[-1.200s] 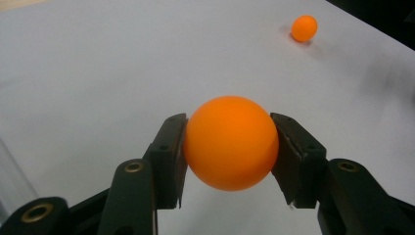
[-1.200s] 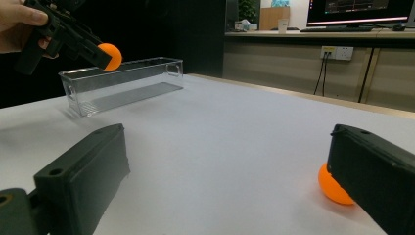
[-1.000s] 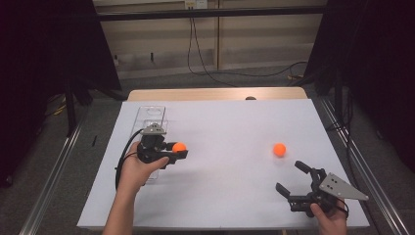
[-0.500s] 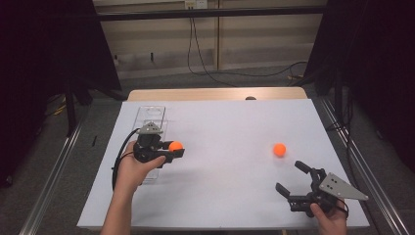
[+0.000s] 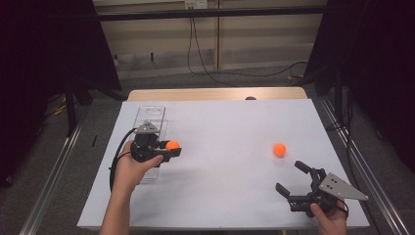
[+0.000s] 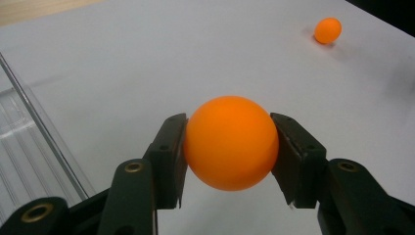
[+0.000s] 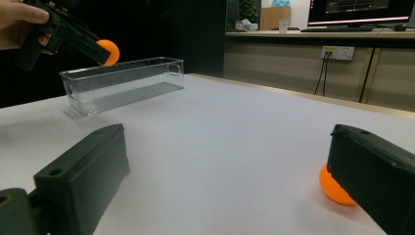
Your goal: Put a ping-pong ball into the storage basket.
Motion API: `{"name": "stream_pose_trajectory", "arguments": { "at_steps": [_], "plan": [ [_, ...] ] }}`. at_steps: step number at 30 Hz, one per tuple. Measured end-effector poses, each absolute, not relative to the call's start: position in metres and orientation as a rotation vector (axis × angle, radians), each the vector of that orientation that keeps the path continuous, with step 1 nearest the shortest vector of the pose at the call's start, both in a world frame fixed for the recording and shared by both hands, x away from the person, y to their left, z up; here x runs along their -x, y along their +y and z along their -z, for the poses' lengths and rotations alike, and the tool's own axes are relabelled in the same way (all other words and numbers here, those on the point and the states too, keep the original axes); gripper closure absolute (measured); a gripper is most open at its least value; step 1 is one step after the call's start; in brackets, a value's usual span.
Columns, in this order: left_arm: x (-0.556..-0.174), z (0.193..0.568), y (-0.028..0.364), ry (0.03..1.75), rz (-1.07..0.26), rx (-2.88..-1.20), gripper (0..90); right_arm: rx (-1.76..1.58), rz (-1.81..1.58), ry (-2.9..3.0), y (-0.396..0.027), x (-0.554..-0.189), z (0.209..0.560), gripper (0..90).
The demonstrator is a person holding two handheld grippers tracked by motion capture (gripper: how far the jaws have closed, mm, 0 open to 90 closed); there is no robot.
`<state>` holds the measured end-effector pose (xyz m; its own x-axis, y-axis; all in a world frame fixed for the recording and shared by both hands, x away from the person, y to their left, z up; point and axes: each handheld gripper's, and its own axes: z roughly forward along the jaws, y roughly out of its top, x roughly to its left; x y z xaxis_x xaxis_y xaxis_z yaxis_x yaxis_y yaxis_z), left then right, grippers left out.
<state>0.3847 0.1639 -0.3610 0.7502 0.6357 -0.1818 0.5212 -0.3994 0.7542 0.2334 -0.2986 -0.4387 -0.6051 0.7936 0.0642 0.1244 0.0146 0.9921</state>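
From above, the left gripper (image 5: pixel 169 151) is closed on an orange ball (image 5: pixel 172 145) and hangs just beside the clear box (image 5: pixel 151 115), at the box's right edge near its close end; the ball seems to be held there so it can be carried over the wall and dropped in. A second ball (image 5: pixel 279 149) lies on the white table (image 5: pixel 225 122), well apart from the box on its right. The right gripper (image 5: pixel 298 182) sits near that ball with jaws spread, probably lined up to take it.

Along the left gripper's jaws, the held ball (image 6: pixel 230 142) is pinched at its widest part, likely so it can't squirt out. The box wall (image 6: pixel 34 117) is close on the left.

Along the right gripper's jaws, the box (image 7: pixel 122 83) looks empty, and the left gripper holds its ball above the box's far rim. The loose ball (image 7: pixel 333 188) peeks from behind one open jaw.
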Motion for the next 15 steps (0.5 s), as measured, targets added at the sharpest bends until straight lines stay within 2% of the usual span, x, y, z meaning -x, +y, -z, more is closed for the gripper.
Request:
{"name": "stream_pose_trajectory", "arguments": {
  "at_steps": [15],
  "plan": [
    [-0.3859,0.3614,0.17,0.896,-0.173,-2.073,50.9,-0.937,-1.637,1.768,-0.2987,-0.2333,0.4387,1.0]
  ]
}}
